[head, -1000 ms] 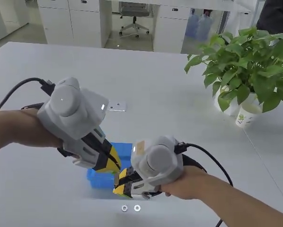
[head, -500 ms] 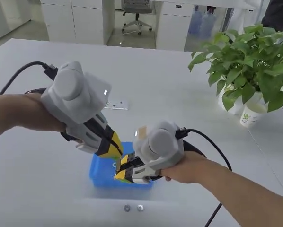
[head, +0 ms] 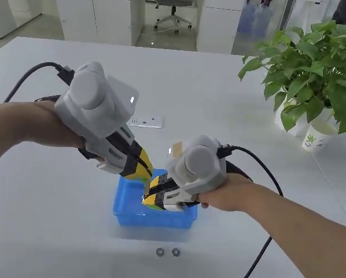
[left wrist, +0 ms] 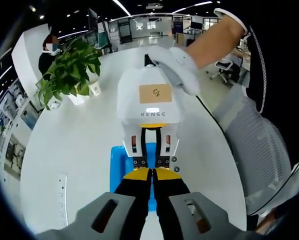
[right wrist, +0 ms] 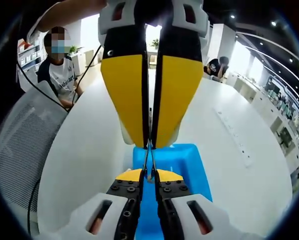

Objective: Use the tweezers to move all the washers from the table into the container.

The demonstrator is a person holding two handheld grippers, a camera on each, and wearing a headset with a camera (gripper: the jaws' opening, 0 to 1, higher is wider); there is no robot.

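- The left hand [head: 43,130] held the left hand-held gripper [head: 139,168] angled down and to the right. The right hand [head: 231,194] aimed the right hand-held gripper [head: 150,198] back toward it. Their yellow tips nearly met over the container [head: 153,220].
- The jaws of both were pressed together on the tweezers [right wrist: 149,156], a thin dark pair of prongs that ran from one tip to the other.
- The container was a shallow blue tray on the white counter [head: 57,231]. Two small metal washers [head: 159,252] lay side by side on the counter just in front of it, outside the tray.
- The right gripper view showed the prongs between the tips, too fine to make out from the head view. The head view showed the washers and a leafy plant [head: 312,69] well off to the right.
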